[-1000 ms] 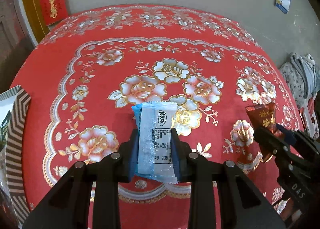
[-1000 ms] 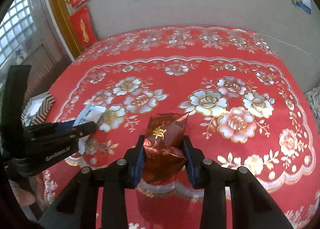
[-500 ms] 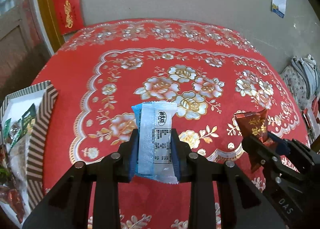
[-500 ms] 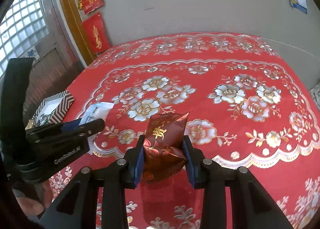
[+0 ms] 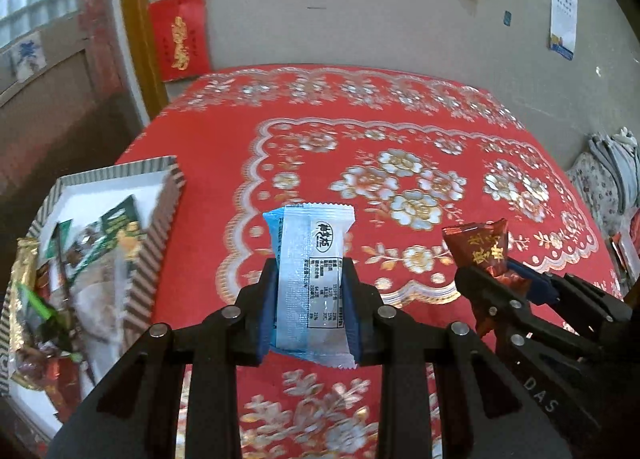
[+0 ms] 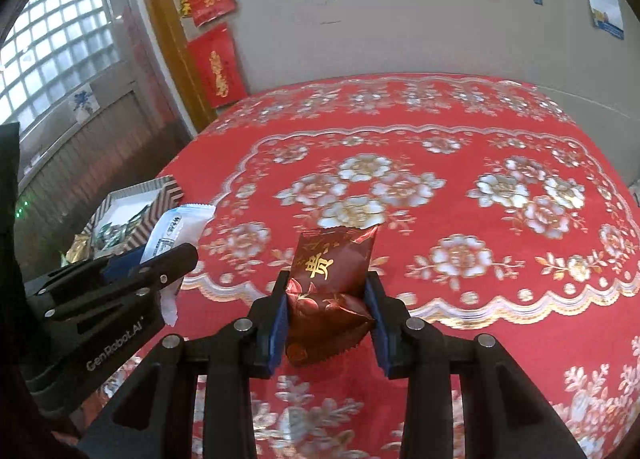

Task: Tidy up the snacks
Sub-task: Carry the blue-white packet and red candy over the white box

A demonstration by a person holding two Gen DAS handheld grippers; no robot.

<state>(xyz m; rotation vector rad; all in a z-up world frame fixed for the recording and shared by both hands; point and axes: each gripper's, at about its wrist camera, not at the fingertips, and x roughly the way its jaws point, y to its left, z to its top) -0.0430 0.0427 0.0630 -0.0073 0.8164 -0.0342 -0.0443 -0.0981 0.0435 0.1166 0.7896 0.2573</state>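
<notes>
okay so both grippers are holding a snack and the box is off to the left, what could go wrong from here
1. The left hand-held gripper pinches the blue packet only at its lower middle; the smooth wrapper could slip before reaching the striped box.
2. The box already looks crowded with snacks, so a dropped packet might slide over its low wall onto the red tablecloth.
3. The right hand-held gripper, holding the dark red packet, sits close beside the left one; both heading left could collide.

A snack tray (image 5: 160, 227) is positioned on the tablecloth (image 5: 360, 163) at its left edge, with packets (image 5: 80, 259) contained inside.
</notes>
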